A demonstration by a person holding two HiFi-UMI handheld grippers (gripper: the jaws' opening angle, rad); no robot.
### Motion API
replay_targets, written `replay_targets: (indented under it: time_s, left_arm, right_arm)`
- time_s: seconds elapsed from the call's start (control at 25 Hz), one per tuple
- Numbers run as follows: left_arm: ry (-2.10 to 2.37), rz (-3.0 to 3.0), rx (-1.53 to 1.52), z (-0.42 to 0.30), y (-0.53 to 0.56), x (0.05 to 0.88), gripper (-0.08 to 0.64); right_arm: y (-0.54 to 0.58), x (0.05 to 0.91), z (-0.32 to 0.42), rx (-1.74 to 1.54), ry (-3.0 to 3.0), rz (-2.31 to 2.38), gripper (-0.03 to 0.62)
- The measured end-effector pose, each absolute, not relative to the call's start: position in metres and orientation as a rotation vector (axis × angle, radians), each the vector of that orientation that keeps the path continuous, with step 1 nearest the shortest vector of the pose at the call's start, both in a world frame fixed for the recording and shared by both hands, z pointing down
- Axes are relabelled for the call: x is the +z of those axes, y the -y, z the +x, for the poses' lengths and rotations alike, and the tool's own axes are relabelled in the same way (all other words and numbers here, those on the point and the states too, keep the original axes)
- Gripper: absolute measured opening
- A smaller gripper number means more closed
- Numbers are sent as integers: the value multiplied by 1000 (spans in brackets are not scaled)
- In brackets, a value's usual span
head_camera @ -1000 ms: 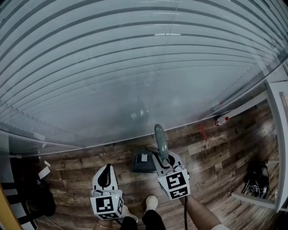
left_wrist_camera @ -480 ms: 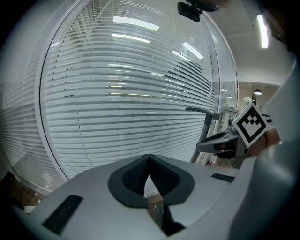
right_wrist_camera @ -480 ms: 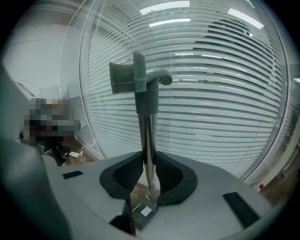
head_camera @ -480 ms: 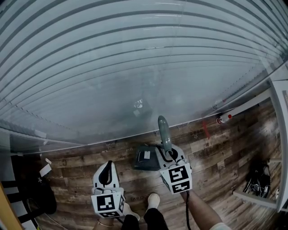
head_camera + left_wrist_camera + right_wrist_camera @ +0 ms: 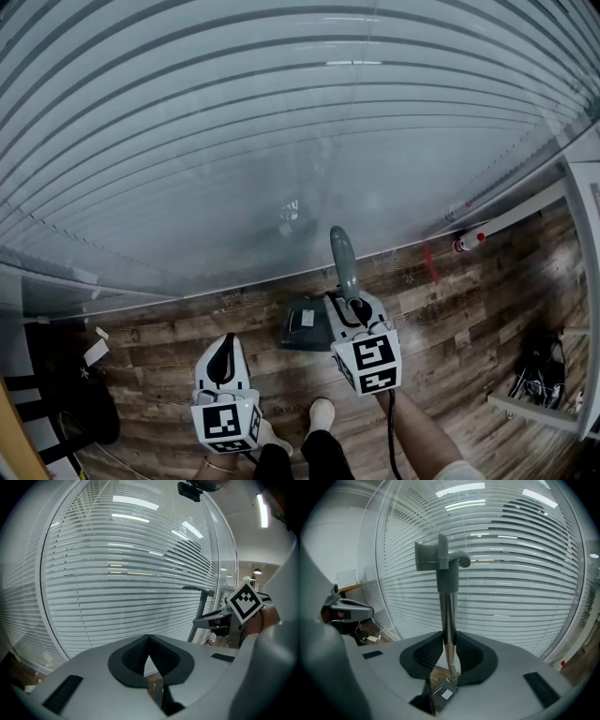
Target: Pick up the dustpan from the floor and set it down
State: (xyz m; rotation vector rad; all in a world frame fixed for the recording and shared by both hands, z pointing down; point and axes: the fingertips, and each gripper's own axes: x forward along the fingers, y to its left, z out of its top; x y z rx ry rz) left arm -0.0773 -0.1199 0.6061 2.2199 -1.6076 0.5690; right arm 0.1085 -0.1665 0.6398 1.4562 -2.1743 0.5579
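Right gripper view shows the right gripper (image 5: 449,641) with its jaws partly closed, the pads pressing on either side of the thin metal pole of the grey long-handled dustpan (image 5: 448,597), which stands upright. Head view puts its dark pan (image 5: 302,326) low over the brown wood-plank floor (image 5: 450,309), beside the glass wall with white slatted blinds (image 5: 281,141). The left gripper (image 5: 149,641) has its jaws together, empty.

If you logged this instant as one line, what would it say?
right gripper: shut on dustpan handle | left gripper: shut, empty | pan: low, near blinds
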Motion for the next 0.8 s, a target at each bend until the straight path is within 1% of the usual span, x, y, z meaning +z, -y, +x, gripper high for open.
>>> replay_targets:
  time_s: [0.32,0.52,0.68,0.8]
  left_arm:
    - [1604,2220,600,-81,113,609,17]
    - [1613,2221,610,-82,113,609,18]
    - [1616,2231,611,-84,111,604,17]
    - [1615,2246,616,-86,110,601,17]
  right_arm:
    - [169,640,108,569,2180,1467,98]
    - [168,644,110,573,2172,1465,119]
    - [165,645,110,605,2161,1480,151]
    - [162,646,112,630,2157,1494,164]
